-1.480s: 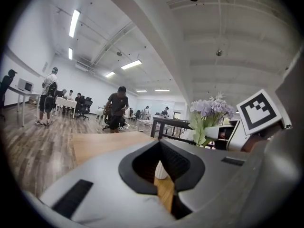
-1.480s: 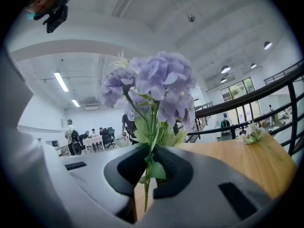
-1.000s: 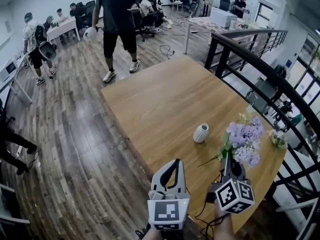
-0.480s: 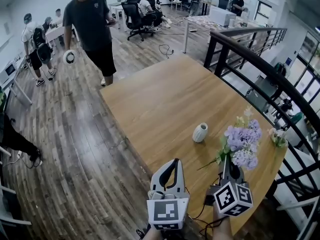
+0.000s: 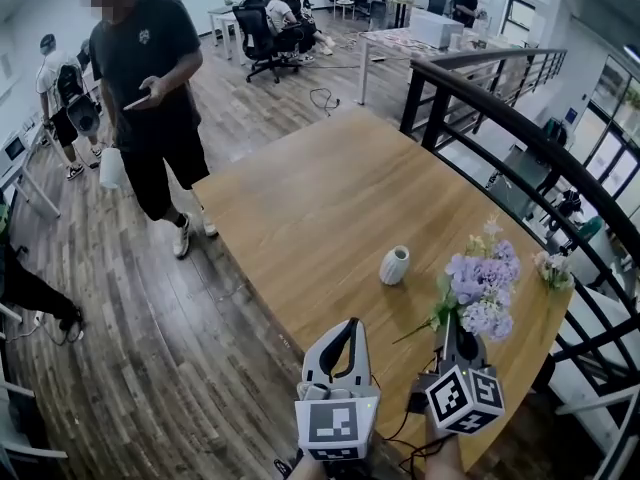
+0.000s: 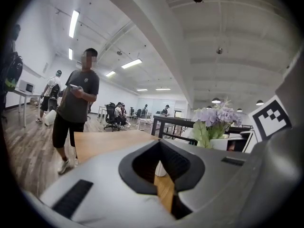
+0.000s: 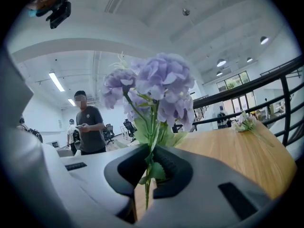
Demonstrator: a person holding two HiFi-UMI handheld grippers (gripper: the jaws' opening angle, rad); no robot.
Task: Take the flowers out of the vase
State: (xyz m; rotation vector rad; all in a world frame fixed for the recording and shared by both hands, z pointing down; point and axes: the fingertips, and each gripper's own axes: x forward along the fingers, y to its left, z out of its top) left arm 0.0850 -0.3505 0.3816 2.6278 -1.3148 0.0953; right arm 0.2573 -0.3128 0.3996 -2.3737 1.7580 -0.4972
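Note:
A small white ribbed vase [image 5: 394, 265] stands empty and upright on the round wooden table [image 5: 330, 198]; it also shows through the left jaws [image 6: 160, 169]. My right gripper [image 5: 452, 334] is shut on the green stem of a bunch of purple flowers [image 5: 480, 286], held above the table to the right of the vase. Up close, the stem [image 7: 149, 172] runs between the jaws of the right gripper [image 7: 151, 152] and the blooms [image 7: 156, 87] rise above them. My left gripper [image 5: 351, 325] hangs at the near table edge, shut with nothing in it [image 6: 160, 148]. The bunch [image 6: 213, 118] shows to its right.
A second small pale flower bunch [image 5: 553, 268] lies at the table's right edge, by a black railing [image 5: 520, 128]. A person in dark clothes [image 5: 150, 98] stands at the table's far left corner. More people and desks fill the back of the room.
The person in dark clothes has walked closer to the table's left side. Both grippers and the held flowers have stayed almost still.

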